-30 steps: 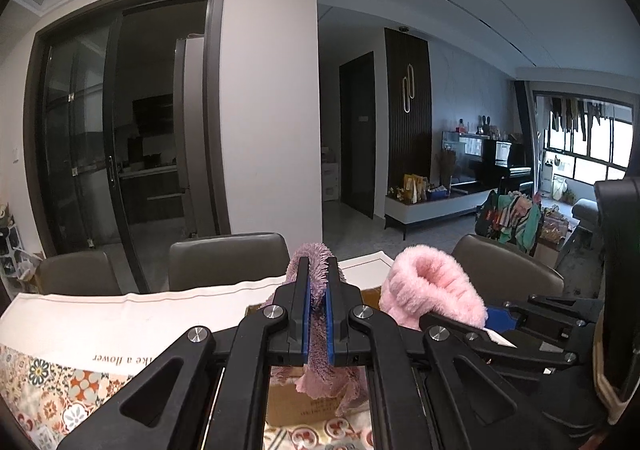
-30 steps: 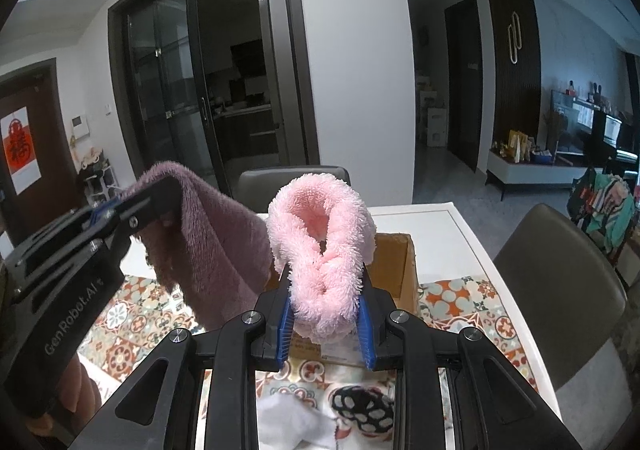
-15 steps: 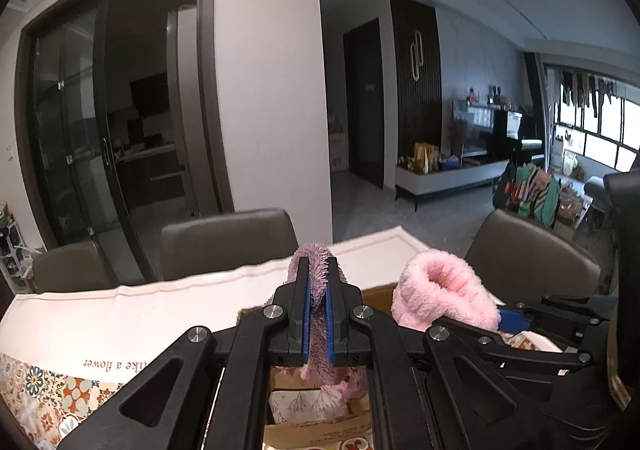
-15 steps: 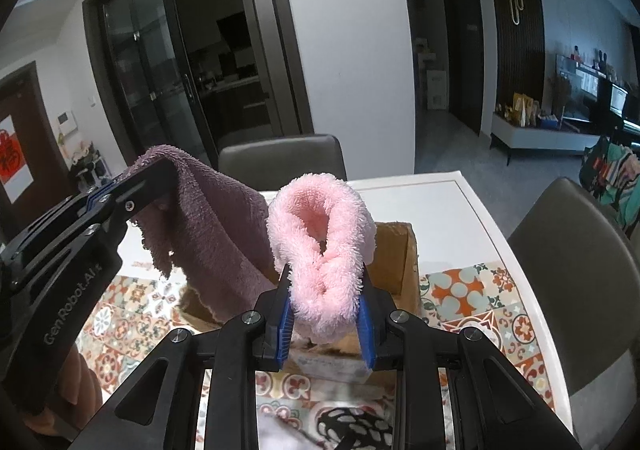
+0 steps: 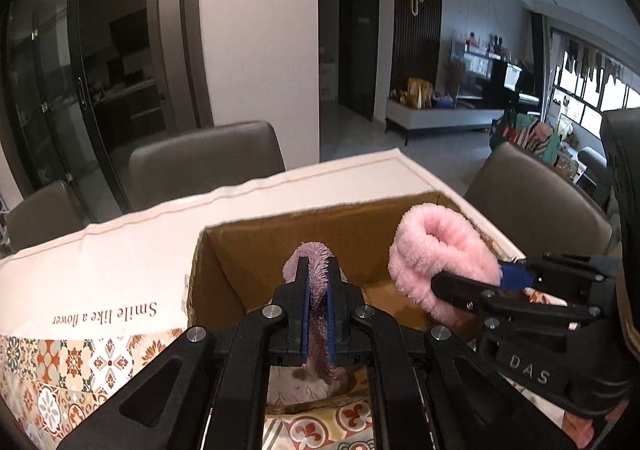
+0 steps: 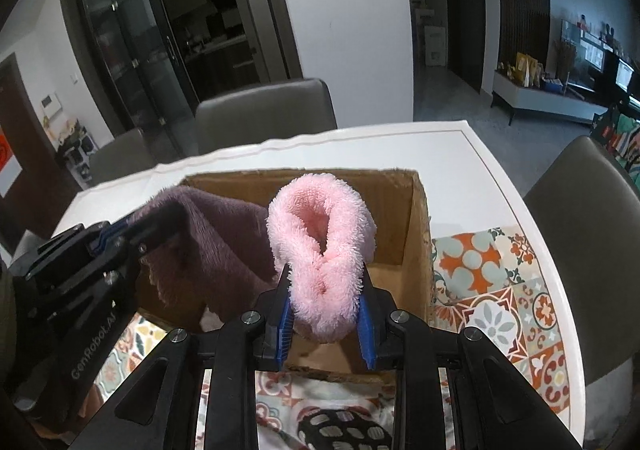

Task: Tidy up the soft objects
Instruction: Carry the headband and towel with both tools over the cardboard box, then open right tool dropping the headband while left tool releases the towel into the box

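In the left wrist view, the left tool point(image 5: 318, 290) sits at lower centre, its blue-padded fingers pressed together on a fold of mauve towel point(image 5: 316, 270), which hangs down into the open cardboard box point(image 5: 256, 246) filling the middle of the frame. To the right, the right tool point(image 5: 472, 282) reaches in from the right edge, clamped on a fluffy pink towel point(image 5: 440, 250) that hovers over the box's right half.

In the right wrist view, the right tool point(image 6: 326, 314) at lower centre grips the looped pink towel point(image 6: 320, 234) between its blue pads, above the box point(image 6: 416, 234). The left tool point(image 6: 132, 228) enters from the left edge, holding the mauve towel point(image 6: 212, 250), which drapes inside the box's left side. The box stands on a tabletop point(image 6: 496, 186) with a patterned tile-print cloth point(image 6: 500, 282). A black-and-white spotted fabric point(image 6: 340, 428) lies at the bottom edge, near the box's front.
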Motion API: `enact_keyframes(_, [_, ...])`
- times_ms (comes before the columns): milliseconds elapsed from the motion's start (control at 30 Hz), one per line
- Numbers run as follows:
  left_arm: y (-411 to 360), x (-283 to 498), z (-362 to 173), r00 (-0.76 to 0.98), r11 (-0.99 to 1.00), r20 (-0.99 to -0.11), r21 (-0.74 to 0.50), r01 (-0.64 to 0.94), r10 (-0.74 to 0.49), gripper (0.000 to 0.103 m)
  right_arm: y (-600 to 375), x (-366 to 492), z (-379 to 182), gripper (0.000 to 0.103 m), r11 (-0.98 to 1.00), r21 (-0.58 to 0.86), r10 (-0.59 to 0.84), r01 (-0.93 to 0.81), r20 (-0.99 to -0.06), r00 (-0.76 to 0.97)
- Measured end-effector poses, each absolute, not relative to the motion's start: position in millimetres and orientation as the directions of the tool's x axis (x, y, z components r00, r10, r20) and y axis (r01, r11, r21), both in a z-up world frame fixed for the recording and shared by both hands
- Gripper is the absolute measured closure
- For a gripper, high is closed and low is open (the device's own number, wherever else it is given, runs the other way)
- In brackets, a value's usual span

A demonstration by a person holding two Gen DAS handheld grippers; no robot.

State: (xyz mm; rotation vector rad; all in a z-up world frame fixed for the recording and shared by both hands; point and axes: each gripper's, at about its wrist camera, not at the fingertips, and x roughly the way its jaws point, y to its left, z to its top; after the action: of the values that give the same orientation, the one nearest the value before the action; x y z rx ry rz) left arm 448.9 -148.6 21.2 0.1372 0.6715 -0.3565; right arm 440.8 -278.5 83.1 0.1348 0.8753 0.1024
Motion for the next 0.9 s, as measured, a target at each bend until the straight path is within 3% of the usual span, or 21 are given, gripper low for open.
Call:
enact_keyframes(67, [-148, 450, 19, 0.711, 0.929, -0.644, 0.003, 0.371, -0.282, 0.09, -278, 445, 77, 0.074, 0.987, 0.154, 0.142, -0.034, -0.773, 0.618])
enact_keyframes(167, [-148, 451, 21, 0.702, 0.927, -0.651, -0.009, 0.374, -0.289, 0.066, -278, 452, 72, 0.071, 0.986, 0.165, 0.152, -0.034, -0.79, 0.594])
enact_keyframes(333, [-145, 446, 31, 0.722, 0.931, -0.634, 0.009, 0.365, -0.277, 0.059, -279, 454, 71, 0.054, 0.98, 0.196, 0.184, -0.044, -0.785, 0.591])
enact_keyframes(900, [-120, 379, 63, 0.786, 0.953, -0.574, 0.03, 0.302, -0.231, 0.05, -275, 395, 121, 0.054, 0.996, 0.087, 0.083, -0.031, -0.7, 0.709])
